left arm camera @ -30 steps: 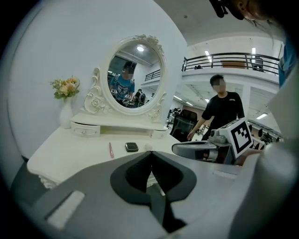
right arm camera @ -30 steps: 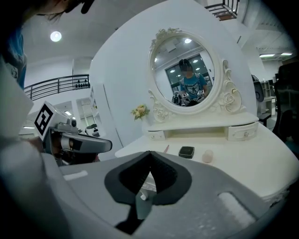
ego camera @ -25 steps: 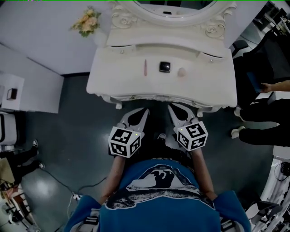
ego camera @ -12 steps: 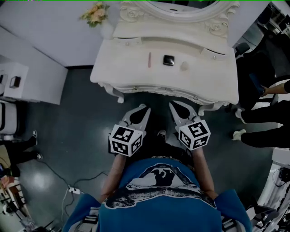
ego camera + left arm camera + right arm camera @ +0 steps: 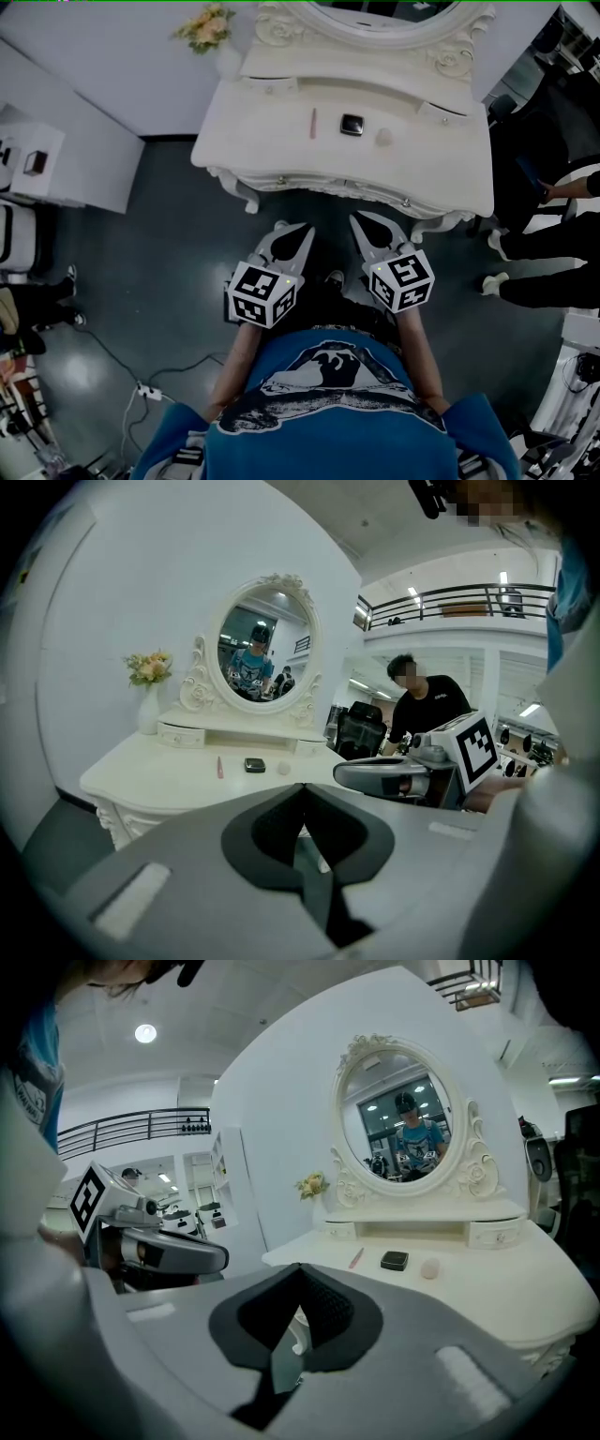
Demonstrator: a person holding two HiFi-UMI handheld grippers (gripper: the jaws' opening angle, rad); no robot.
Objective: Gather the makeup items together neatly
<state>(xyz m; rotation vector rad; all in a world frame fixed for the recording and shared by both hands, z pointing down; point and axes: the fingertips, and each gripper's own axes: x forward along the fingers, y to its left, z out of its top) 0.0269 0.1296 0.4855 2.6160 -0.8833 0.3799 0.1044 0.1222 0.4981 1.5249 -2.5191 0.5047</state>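
Compared with a second ago, the counter (image 5: 281,159) sits slightly higher and further right in our head view. We hold the left gripper (image 5: 295,229) and the right gripper (image 5: 359,219) side by side, short of its front edge. Both have their fingers (image 5: 187,874) closed together with nothing in them. The pink stick (image 5: 313,123), black compact (image 5: 352,124) and pale puff (image 5: 384,137) lie in a row on the counter.

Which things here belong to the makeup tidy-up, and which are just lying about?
For the job:
- pink stick
- black compact
- pale round puff

Lying about:
- dressing table, the surface the items lie on
- flowers
- mirror
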